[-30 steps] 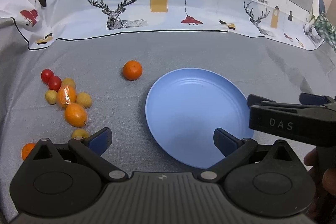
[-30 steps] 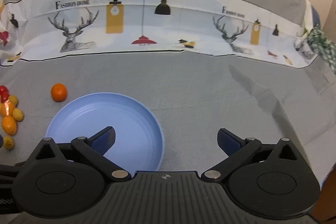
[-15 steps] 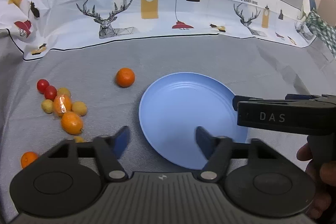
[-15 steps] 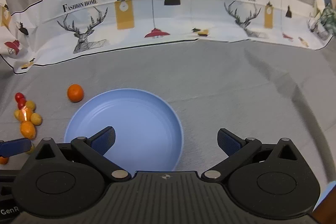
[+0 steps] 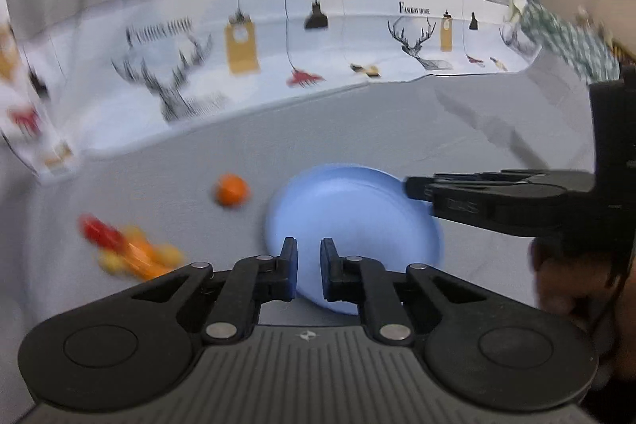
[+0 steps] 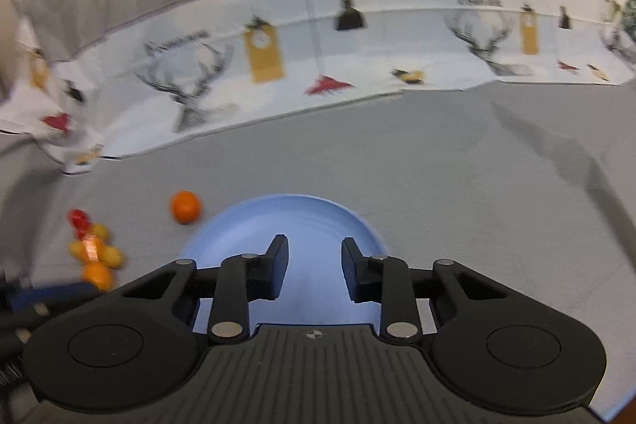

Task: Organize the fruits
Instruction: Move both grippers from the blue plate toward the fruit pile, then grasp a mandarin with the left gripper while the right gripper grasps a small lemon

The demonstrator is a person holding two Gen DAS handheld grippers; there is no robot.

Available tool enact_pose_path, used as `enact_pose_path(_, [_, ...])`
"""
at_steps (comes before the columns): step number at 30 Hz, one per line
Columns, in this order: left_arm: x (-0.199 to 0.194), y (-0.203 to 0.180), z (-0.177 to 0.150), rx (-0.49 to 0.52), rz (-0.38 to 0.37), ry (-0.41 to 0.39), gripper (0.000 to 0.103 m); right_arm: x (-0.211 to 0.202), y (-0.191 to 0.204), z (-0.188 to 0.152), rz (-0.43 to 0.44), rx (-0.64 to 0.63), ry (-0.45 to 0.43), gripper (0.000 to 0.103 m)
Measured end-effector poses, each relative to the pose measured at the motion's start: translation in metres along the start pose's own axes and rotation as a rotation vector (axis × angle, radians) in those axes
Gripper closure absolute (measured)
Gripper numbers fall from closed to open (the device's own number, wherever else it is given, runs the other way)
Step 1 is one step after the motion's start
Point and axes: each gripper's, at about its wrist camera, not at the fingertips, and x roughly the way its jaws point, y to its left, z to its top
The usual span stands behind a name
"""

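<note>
Claws both narrow from wide open a second ago, our left claw and right claw closing on nothing above the blue plate, so we judge no fruit sorted yet.

The grey cloth lay bare to the right of and beyond the blue plate, giving open passage there up to the printed cloth that rose as a wall along the back. Left of the plate, a single orange sat just beside its rim, and farther left a tight cluster of small fruits blocked that side. In the left wrist view, the right gripper reached over the plate's right edge, crowding the approach from that side.
</note>
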Motion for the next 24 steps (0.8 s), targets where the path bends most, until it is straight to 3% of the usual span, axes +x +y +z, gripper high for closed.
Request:
enact_pose_path(2, [-0.009, 0.027, -0.002, -0.005, 0.029, 0.015, 0.090, -0.003, 0.010, 0.001, 0.077, -0.019, -0.012, 0.074])
enact_pose_path(6, [-0.002, 0.090, -0.033, -0.257, 0.092, 0.069, 0.090, -0.005, 0.032, 0.004, 0.208, -0.062, -0.028, 0.072])
enact_pose_path(8, [0.009, 0.111, -0.045, -0.368, 0.157, 0.139, 0.090, -0.003, 0.046, 0.003, 0.250, -0.086, -0.018, 0.072])
enact_pose_path(9, [0.007, 0.120, -0.047, -0.403, 0.196, 0.122, 0.090, -0.002, 0.054, 0.002, 0.269, -0.095, -0.011, 0.072])
enact_pose_path(11, [0.008, 0.135, -0.053, -0.487, 0.190, 0.109, 0.087, 0.004, 0.073, -0.001, 0.302, -0.122, 0.018, 0.072])
enact_pose_path(13, [0.015, 0.147, -0.059, -0.557, 0.188, 0.155, 0.086, 0.012, 0.093, -0.008, 0.330, -0.164, 0.052, 0.072])
enact_pose_path(19, [0.037, 0.164, -0.071, -0.636, 0.204, 0.277, 0.074, 0.045, 0.142, -0.031, 0.366, -0.244, 0.163, 0.072])
enact_pose_path(21, [0.039, 0.170, -0.077, -0.645, 0.205, 0.292, 0.073, 0.053, 0.150, -0.036, 0.364, -0.240, 0.190, 0.072])
enact_pose_path(24, [0.038, 0.173, -0.080, -0.643, 0.215, 0.303, 0.064, 0.066, 0.164, -0.045, 0.343, -0.237, 0.227, 0.072])
